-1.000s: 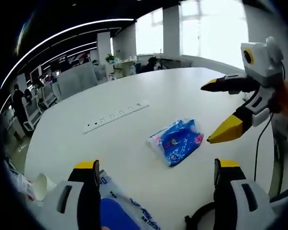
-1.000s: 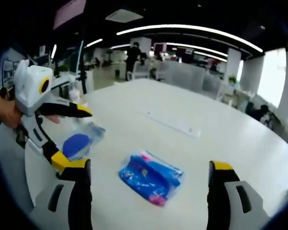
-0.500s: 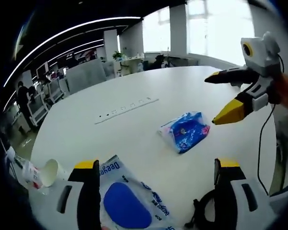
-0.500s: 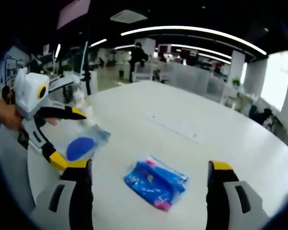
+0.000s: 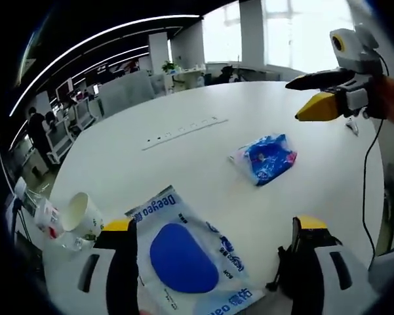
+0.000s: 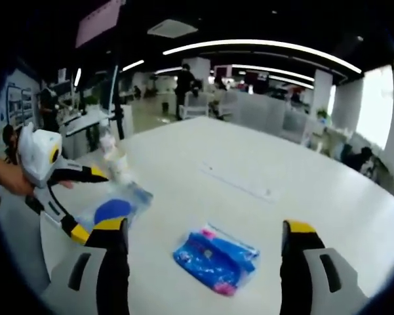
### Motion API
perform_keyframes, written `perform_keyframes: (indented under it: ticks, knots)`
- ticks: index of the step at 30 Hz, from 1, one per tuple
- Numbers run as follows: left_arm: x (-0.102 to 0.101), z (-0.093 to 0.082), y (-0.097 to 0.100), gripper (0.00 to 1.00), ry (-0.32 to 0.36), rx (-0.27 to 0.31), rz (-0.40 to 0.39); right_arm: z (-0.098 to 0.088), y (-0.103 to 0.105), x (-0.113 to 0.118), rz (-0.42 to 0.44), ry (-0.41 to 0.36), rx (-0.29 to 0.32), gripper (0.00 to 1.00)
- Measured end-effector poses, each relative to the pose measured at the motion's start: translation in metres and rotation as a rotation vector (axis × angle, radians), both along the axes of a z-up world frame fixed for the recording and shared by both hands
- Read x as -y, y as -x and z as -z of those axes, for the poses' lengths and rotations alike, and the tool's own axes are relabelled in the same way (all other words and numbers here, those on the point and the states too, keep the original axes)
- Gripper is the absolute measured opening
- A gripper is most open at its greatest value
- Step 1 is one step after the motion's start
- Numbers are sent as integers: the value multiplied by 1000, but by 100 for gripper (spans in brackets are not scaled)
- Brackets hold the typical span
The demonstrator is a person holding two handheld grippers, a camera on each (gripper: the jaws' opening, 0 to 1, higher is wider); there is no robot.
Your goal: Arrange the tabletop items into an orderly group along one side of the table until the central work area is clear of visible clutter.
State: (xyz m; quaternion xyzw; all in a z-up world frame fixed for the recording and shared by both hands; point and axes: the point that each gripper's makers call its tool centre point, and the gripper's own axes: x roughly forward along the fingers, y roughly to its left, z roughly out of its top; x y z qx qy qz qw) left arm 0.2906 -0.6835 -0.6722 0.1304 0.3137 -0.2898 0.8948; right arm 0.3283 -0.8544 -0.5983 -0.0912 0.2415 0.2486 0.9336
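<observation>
A flat wet-wipes pack (image 5: 183,259) with a blue oval label lies on the white table (image 5: 183,170), right in front of my left gripper (image 5: 214,225). That gripper is open, and its jaws stand either side of the pack without touching it. A crinkled blue tissue pack (image 5: 265,157) lies further out. My right gripper (image 6: 203,226) is open just short of that blue pack (image 6: 216,259). In the left gripper view the right gripper (image 5: 294,102) hangs open above the table at the upper right. In the right gripper view the left gripper (image 6: 95,205) stands open over the wipes pack (image 6: 111,210).
A paper cup (image 5: 82,213) and a small bottle (image 5: 42,213) stand by the table edge, left of the wipes. A socket strip (image 5: 183,131) is set into the tabletop. A black cable (image 5: 282,282) lies near my left gripper's right jaw. Office desks and chairs lie beyond.
Both views have shifted as the hands drew back. More of the wipes pack and the cup now shows between the left jaws. Neither pack has moved on the table.
</observation>
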Motion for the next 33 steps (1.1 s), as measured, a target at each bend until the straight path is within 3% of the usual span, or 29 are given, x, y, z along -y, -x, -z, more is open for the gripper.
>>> perform_keyframes:
  ticks: [4,8,19,25,27,33]
  knots:
    - [-7,5,3,97,-15,-1,-8,1,0,-3,-6,-4,-1,93]
    - [-16,17,12,96,-93,1,27,4,1,-5,-9,-4,-12,93]
    - [-28,30,15,95,-107,-23,0,6,2,-10,-18,-9,-24,89]
    - [-34,44,22,95,-144,-50,10,13,3,-9,-21,-7,-42,87]
    - [-38,49,24,94,-204,-45,58,16,3,-8,-22,-3,-53,87]
    - [-49,57,26,93,-206,-68,34,19,2,-8,-26,4,-61,85]
